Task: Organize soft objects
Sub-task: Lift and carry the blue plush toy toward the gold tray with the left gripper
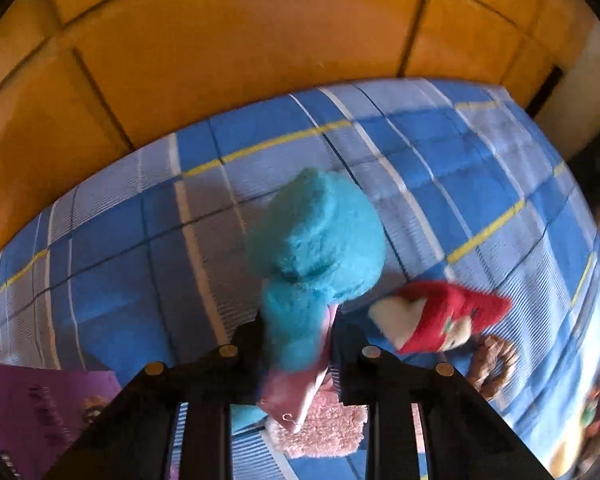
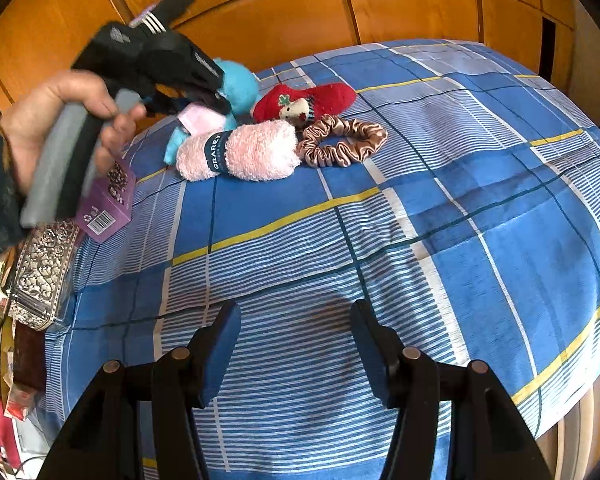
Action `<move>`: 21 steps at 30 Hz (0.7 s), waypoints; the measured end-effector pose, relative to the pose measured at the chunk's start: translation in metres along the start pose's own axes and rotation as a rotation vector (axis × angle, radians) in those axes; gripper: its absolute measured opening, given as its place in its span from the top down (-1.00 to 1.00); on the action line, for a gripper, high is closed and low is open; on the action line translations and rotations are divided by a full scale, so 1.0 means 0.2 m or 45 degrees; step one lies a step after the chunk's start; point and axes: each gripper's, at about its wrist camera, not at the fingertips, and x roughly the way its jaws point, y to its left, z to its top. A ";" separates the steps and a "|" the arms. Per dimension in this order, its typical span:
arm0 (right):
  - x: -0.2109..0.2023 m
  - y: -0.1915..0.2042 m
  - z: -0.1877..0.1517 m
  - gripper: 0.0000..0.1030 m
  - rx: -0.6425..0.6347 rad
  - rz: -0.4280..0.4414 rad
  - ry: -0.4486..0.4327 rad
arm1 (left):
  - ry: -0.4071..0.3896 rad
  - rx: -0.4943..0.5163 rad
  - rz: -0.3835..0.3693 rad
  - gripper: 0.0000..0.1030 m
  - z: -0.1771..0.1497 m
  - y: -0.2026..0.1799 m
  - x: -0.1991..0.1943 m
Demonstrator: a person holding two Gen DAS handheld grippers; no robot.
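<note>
My left gripper (image 1: 298,340) is shut on a fluffy turquoise sock bundle (image 1: 316,248) with a pink label and holds it just above the blue plaid bed. From the right wrist view the left gripper (image 2: 216,96) shows at the upper left with the turquoise bundle (image 2: 238,86) in its jaws. Beside it lie a pink fluffy sock roll (image 2: 244,152), a red sock with a small doll face (image 2: 304,102) and a tan satin scrunchie (image 2: 342,140). My right gripper (image 2: 296,344) is open and empty over the near part of the bed.
The blue plaid bedsheet (image 2: 460,240) covers the bed. An orange wooden headboard wall (image 2: 380,4) stands behind. A purple box (image 2: 108,208) lies at the left bed edge, with an ornate silver case (image 2: 40,276) and clutter below it.
</note>
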 end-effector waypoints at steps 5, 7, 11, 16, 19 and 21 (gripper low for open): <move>0.00 0.02 0.00 -0.12 -0.025 -0.015 0.002 | -0.104 -0.050 -0.017 0.55 0.09 0.05 -0.16; 0.00 0.02 -0.01 -0.12 -0.032 -0.018 0.002 | -0.147 -0.082 -0.038 0.55 0.11 0.08 -0.24; 0.00 0.03 -0.01 -0.12 -0.050 -0.032 0.003 | -0.238 -0.158 -0.069 0.55 0.15 0.17 -0.42; 0.00 0.04 -0.02 -0.12 -0.071 -0.054 0.006 | -0.324 -0.269 -0.067 0.55 0.16 0.36 -0.61; 0.00 0.05 -0.02 -0.12 -0.087 -0.067 0.008 | -0.377 -0.350 -0.060 0.54 0.15 0.52 -0.72; 0.00 0.06 -0.02 -0.12 -0.101 -0.079 0.007 | -0.423 -0.420 -0.061 0.54 0.11 0.65 -0.81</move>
